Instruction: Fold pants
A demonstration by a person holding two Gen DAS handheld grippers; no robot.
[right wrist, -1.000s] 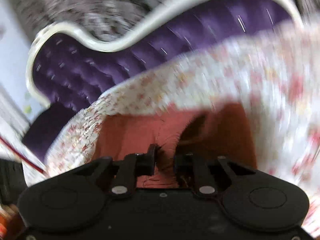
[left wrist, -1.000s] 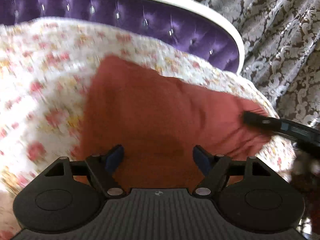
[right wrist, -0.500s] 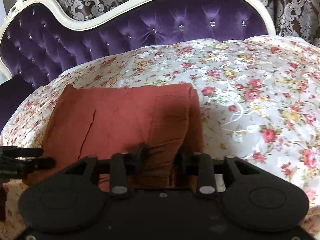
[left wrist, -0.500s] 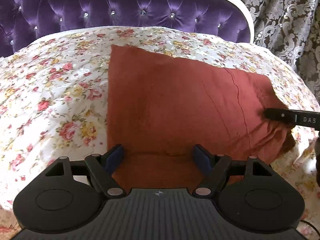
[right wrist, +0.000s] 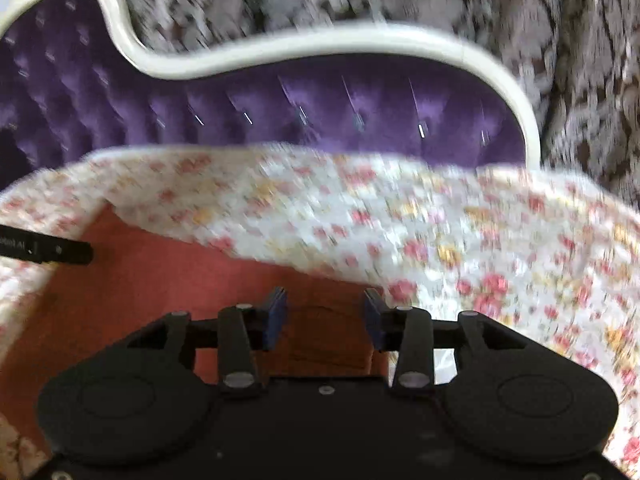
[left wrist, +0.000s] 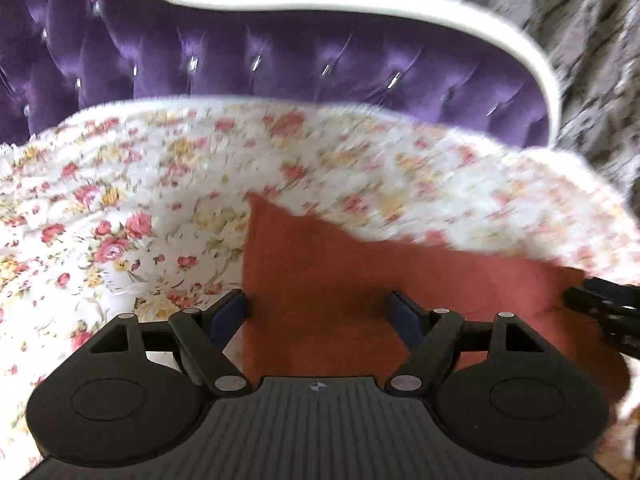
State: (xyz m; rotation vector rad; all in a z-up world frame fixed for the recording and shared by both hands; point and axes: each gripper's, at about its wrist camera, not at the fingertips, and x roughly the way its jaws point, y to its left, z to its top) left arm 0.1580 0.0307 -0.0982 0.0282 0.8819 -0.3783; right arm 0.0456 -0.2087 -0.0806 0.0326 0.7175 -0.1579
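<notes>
Rust-red pants lie flat on a floral bedspread that covers a bed backed by a tufted purple headboard with a white curved frame, patterned curtains hanging behind. Seen from the left wrist camera, the left gripper hovers just above the near part of the garment, its blue-padded fingers spread wide with nothing between them but the cloth below; the left pad sits at the garment's left edge, where red fabric meets the flowered cover, and the right pad is over the red cloth. At the right border of that view, the dark tip of the right gripper reaches in at the garment's right edge. From the right wrist camera, the right gripper is partly open, its blue pads apart and clear of the fabric beneath, gripping nothing; the pants spread from under its fingers toward the left, and the flowered bedspread fills the right side. A black finger of the left gripper juts in from the left border over the far corner of the cloth. Both views are blurred, and the far parts of the headboard and curtains are smeared.
</notes>
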